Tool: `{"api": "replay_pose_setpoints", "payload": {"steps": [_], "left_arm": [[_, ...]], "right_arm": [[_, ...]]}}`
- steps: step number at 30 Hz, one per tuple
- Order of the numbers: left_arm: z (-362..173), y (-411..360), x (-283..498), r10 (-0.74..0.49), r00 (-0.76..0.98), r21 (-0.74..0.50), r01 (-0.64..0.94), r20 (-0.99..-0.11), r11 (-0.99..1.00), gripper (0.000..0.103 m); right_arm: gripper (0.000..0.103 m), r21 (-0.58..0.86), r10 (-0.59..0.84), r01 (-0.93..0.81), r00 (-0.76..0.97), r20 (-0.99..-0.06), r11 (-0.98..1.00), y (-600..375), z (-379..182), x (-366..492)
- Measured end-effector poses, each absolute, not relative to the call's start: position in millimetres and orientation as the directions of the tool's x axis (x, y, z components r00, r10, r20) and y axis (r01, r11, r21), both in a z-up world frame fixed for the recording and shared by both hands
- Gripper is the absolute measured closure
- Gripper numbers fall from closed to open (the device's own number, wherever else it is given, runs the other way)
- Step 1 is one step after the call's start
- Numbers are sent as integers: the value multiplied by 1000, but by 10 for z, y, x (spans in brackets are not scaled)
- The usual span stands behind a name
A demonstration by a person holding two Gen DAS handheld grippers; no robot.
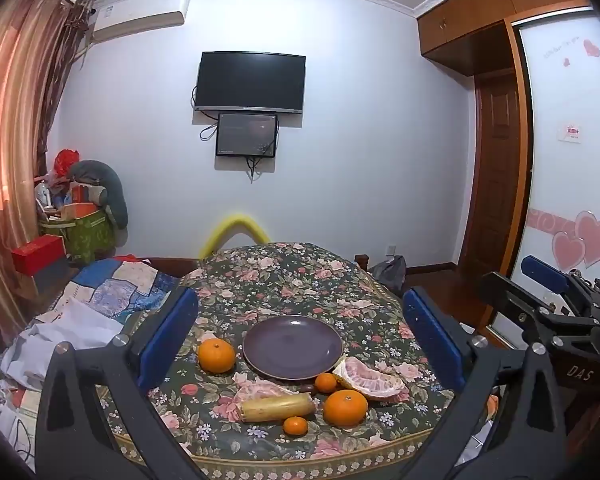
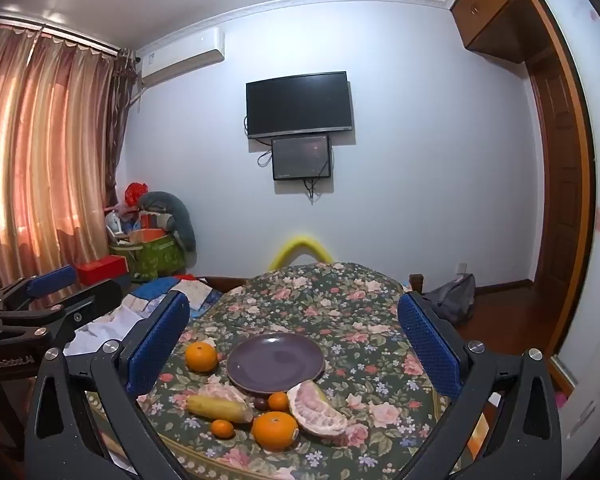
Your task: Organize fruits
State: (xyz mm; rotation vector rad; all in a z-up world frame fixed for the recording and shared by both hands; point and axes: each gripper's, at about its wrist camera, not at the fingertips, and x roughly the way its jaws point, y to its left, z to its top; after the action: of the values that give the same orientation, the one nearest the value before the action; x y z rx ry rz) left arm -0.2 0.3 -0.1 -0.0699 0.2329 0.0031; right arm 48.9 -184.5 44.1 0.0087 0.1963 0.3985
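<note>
you are holding the left gripper [image 1: 300, 332] and right gripper [image 2: 294, 344] spread wide, gripping nothing – the fruits are lying on the floral table [image 1: 284, 272], oranges [image 1: 216, 355] and pomelo piece [image 1: 374, 378] beside the empty purple plate [image 1: 293, 347].

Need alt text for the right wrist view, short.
An empty purple plate sits on a floral tablecloth with fruit around its near side: two large oranges, two small ones, pomelo pieces and a yellow corn cob. The open right gripper frames the scene, holding nothing; the left gripper shows at the left edge.
</note>
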Motion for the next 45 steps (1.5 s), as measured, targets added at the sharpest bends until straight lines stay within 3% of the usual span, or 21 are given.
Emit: {"api": "replay_pose_setpoints", "payload": {"steps": [45], "left_arm": [[-24, 37, 46, 3, 969, -74, -22, -246, 997, 0]], "right_arm": [[0, 54, 396, -394, 898, -189, 918, -1815, 430, 464]]}}
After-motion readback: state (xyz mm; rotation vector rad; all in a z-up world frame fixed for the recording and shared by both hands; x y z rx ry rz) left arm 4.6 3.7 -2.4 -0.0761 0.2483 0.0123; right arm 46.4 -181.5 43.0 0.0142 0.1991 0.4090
